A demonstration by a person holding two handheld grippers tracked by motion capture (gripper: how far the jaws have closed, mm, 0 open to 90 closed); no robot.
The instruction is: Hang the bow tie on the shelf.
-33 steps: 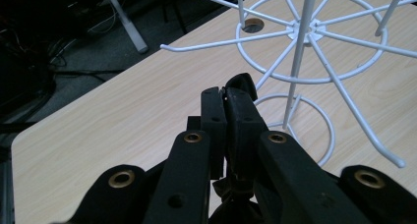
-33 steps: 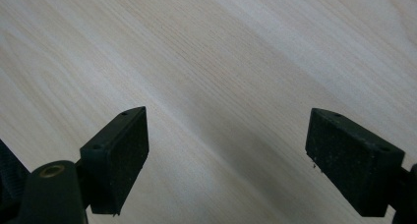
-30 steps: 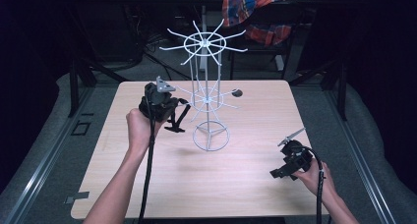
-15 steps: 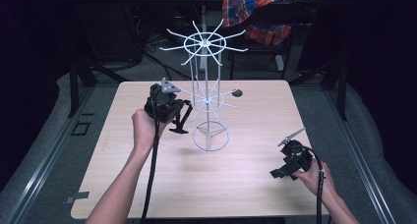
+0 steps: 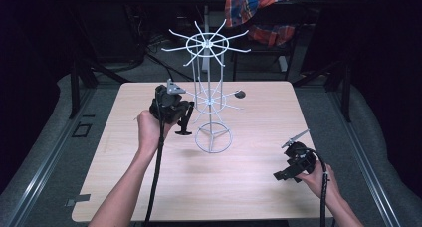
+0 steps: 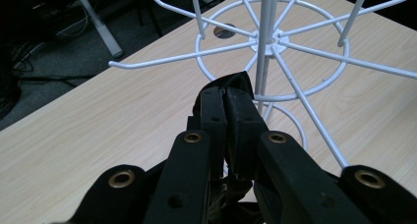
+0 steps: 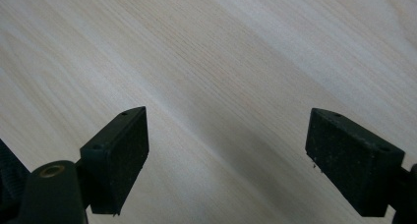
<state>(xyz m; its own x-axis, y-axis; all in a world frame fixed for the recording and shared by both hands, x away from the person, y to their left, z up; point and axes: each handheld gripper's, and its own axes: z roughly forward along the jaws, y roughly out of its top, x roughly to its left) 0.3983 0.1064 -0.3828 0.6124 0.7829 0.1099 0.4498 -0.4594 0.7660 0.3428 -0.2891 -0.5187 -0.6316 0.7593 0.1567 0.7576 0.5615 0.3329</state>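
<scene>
A white wire display rack [image 5: 210,95] stands upright near the middle of a pale wood-grain worktop [image 5: 249,187]. Its long axis is vertical: a slim central pole rises from a round ring base to two tiers of thin spokes that fan out level, with upturned tips. The left gripper [image 5: 183,121], black and blocky, hangs just left of the rack's lower tier, pointing down and toward the pole; its jaws are pressed together on a small strip of black fabric [image 6: 235,83]. The right gripper [image 5: 283,174] lies well to the rack's right, low over bare wood, jaws wide apart and holding nothing. A small dark round object [image 5: 240,93] sits by the rack's far right side.
</scene>
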